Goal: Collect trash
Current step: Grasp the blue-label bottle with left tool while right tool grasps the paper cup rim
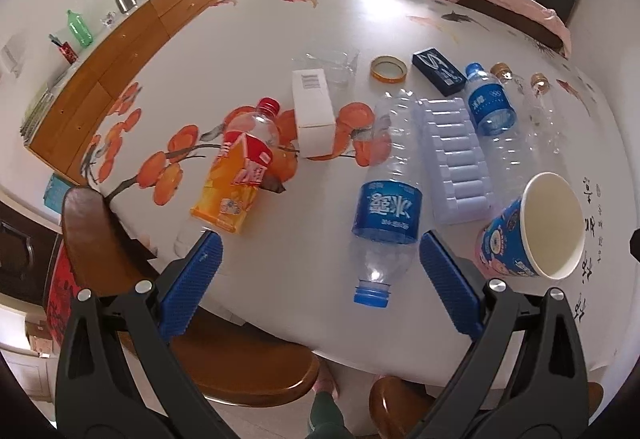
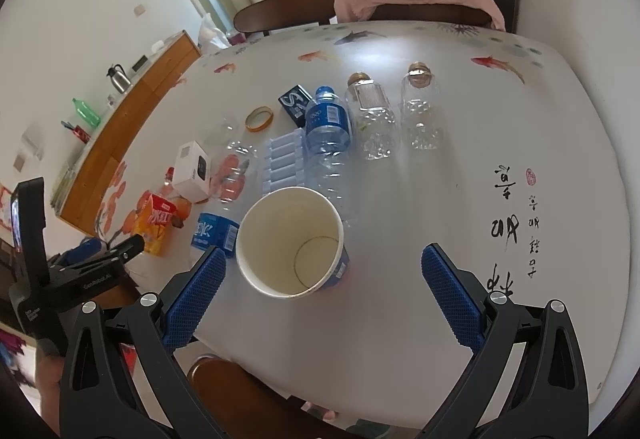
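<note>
Left wrist view cuts off the table (image 1: 280,39) at the near edge, and the clear plastic tub (image 1: 332,69) beyond the white box (image 1: 314,111) is hard to make out against the cloth; in the right wrist view the left gripper (image 2: 96,259) shows only as a black frame at the left edge, partly blurred. The left gripper (image 1: 320,275) is spread wide and grips nothing; the capless water bottle (image 1: 384,199) lies between its fingers, neck toward the camera, apart from both pads; the orange drink bottle (image 1: 240,175) lies just beyond the left finger. The right gripper (image 2: 322,287) is likewise wide apart and empty; the paper cup (image 2: 290,239) lies tipped between its fingers, nearer the left one, mouth toward the camera, with nothing inside; the second water bottle (image 2: 328,135), two small clear bottles (image 2: 372,119) and a ridged plastic tray (image 2: 282,159) lie farther back on the table.
</note>
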Demonstrator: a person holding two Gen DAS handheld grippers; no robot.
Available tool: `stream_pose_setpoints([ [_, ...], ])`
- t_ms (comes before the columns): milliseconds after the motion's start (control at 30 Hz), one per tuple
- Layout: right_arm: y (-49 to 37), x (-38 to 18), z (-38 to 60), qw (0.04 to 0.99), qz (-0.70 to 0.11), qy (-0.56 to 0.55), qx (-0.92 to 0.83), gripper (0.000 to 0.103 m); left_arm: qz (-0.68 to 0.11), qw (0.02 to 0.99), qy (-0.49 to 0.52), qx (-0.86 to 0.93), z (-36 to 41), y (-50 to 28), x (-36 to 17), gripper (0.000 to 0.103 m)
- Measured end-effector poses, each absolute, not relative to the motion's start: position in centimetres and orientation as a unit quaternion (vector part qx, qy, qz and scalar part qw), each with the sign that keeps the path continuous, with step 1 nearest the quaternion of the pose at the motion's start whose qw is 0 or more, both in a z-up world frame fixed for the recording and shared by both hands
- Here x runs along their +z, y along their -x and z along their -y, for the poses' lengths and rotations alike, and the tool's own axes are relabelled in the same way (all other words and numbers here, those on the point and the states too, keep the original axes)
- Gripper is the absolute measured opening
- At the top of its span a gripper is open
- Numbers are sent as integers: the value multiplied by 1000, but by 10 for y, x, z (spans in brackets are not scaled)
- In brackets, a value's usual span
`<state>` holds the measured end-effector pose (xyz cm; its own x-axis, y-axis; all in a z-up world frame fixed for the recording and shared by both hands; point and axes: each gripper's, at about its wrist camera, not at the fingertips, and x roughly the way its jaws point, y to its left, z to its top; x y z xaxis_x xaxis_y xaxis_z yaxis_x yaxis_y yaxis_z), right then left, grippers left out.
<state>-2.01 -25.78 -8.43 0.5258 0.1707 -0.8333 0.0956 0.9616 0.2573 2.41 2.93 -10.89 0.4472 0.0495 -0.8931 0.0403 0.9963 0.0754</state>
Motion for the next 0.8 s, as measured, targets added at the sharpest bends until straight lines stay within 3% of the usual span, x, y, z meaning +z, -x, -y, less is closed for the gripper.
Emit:
stream_pose_setpoints([
  [733,-12,-136,260,833,-538,-129,6,95,-588,805,-66,-29,3,-48,-174,96],
  [800,-16,-144,261,827,-547,-132,6,85,-595,800,-68,-32,5,-52,-181,96],
])
